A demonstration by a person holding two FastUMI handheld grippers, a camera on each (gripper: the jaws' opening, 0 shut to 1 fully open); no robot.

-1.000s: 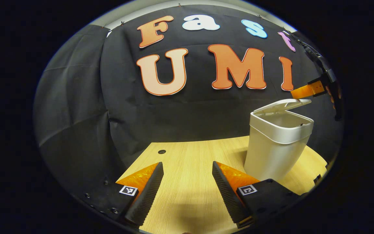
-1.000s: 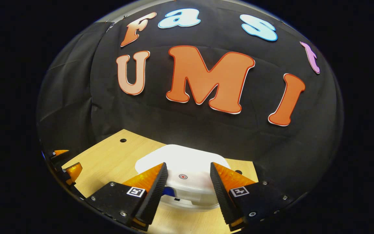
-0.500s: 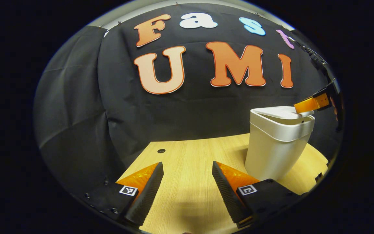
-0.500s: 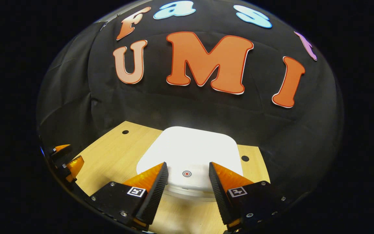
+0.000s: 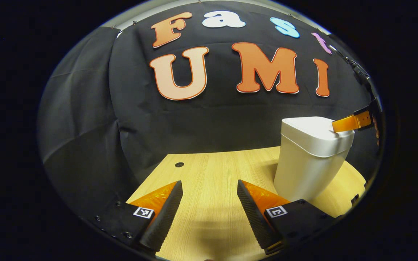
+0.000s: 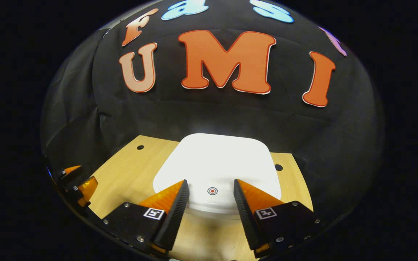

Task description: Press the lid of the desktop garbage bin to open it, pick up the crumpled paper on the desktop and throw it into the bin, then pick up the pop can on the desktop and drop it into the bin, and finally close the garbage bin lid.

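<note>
White plastic, smooth and faintly glossy, is making up the whole garbage bin (image 5: 308, 163), which is standing upright on the pale wood-grain tabletop (image 5: 209, 181), toward its back edge and near the black cloth wall. Its body is tapering slightly toward the base, and a wider collar is running round the top. The lid (image 6: 218, 166) is lying flat and shut, a rounded square with a small red ring mark (image 6: 212, 190) near its front edge. With the lid down, what is inside the bin cannot be told.

The right gripper (image 6: 210, 197) is hovering over the front edge of the lid, its fingers spread apart with the ring mark showing between them and nothing clasped. In the left gripper view, one of its fingers (image 5: 343, 125) is reaching in from the side and appears to be touching the top corner of the lid.

The left gripper (image 5: 209, 203) is hanging low over the bare tabletop, well apart from the bin, its fingers likewise spread wide and holding nothing. A small round hole (image 5: 179, 165) is sitting in the tabletop near the far edge.
</note>
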